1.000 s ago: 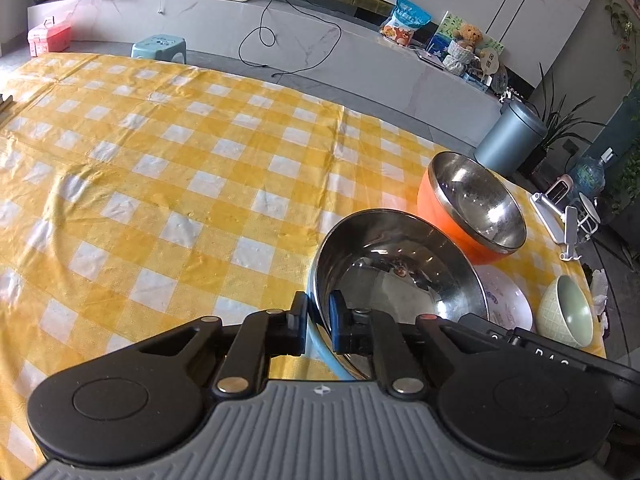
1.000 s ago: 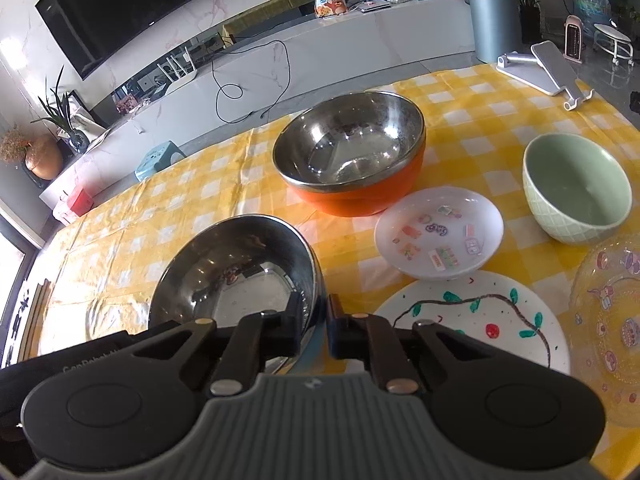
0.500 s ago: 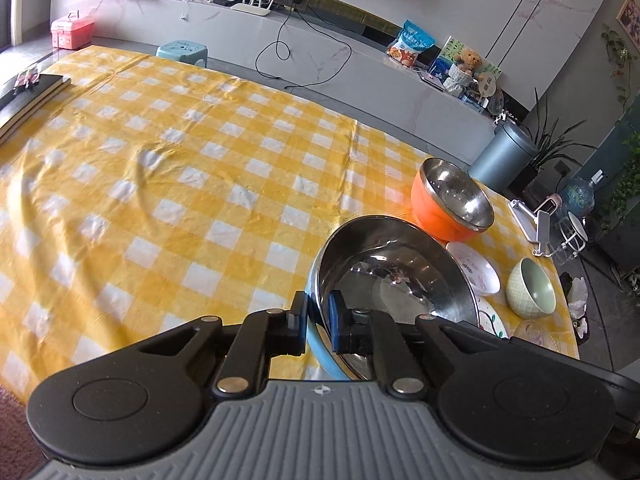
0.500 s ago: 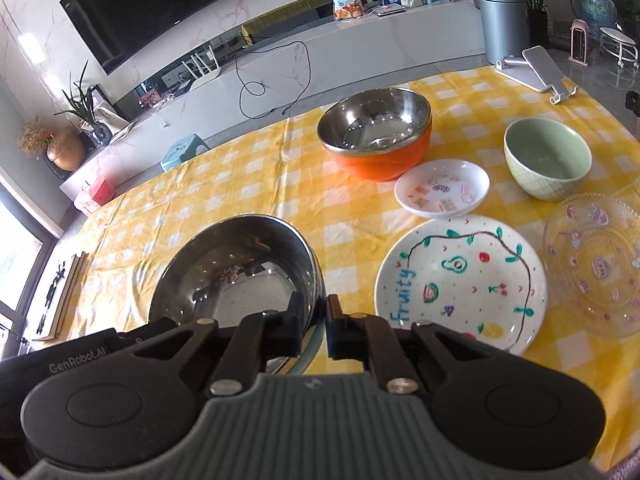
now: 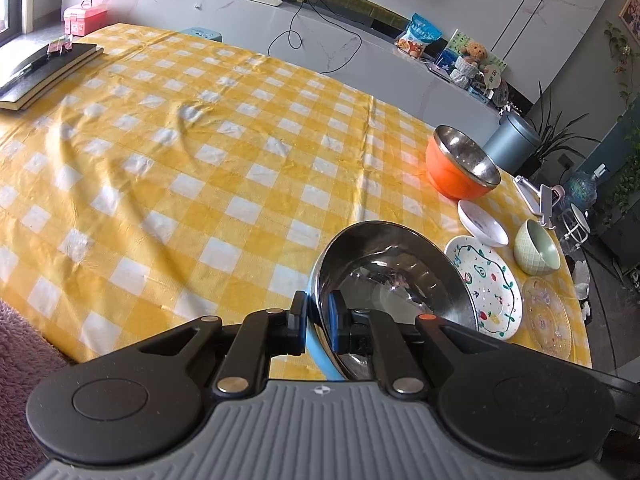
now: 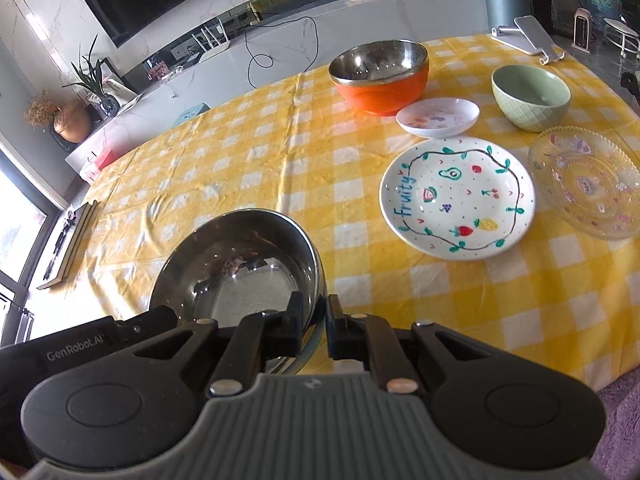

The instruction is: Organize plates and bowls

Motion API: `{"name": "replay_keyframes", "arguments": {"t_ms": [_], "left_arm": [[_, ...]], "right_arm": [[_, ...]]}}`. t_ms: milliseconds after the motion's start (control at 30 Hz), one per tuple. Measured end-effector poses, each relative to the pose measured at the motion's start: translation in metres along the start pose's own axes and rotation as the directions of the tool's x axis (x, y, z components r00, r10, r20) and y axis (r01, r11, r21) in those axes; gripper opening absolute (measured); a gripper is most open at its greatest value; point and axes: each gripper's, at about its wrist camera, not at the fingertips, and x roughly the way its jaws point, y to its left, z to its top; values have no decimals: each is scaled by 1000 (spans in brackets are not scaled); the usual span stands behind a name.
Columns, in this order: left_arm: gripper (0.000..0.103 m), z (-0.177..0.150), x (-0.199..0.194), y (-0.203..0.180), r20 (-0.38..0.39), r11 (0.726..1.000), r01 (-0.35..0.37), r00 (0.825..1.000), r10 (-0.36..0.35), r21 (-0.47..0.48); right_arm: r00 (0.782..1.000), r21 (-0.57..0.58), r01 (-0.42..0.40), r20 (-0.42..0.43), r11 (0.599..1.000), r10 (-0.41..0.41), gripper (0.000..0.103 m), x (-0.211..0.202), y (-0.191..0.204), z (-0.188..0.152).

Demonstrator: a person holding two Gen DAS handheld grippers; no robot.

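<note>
On the far right of the yellow checked tablecloth [image 6: 280, 168] stand an orange bowl [image 6: 382, 88] with a steel lining, a small white dish [image 6: 438, 117] just near of it, and a pale green bowl [image 6: 530, 96] to its right. Nearer lie a painted plate [image 6: 458, 198] lettered "Fruity" and, beside it on the right, a clear glass plate [image 6: 588, 182]. All five hold nothing and sit apart from the carried bowl. At the far left edge rests a dark flat book [image 5: 44, 70].

A steel bowl with a blue outside [image 5: 394, 276] is held above the near edge of the cloth, also with nothing inside. The left gripper [image 5: 318, 322] pinches its left rim, narrow, one finger inside and one outside. The right gripper [image 6: 314, 322] clamps the right rim likewise.

That makes three bowls, three plates or dishes.
</note>
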Motion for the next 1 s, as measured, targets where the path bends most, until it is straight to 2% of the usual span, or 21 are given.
{"name": "replay_keyframes", "arguments": {"t_ms": [733,867,900,933,1000], "left_arm": [[13,-5,11,5,-41,997,-66,997,68,36],[26,-6,7,3,-35,997,-66,997,67,40],[29,-5,4,2,-27,997,-66,997,68,46],[31,-5,1,1,-18,996,-70,997,71,51],[35,-3,-7,-1,3,995,-76,997,76,60]], "right_arm": [[999,-40,-1,-35,999,0,11,13,8,-5],[1000,-43,-2,-29,999,1,13,11,9,-5],[1000,-47,0,-23,999,-1,16,9,10,-5],[1000,-50,-2,-16,999,1,28,7,11,-5],[1000,-52,-6,1,999,6,35,0,12,-4]]}}
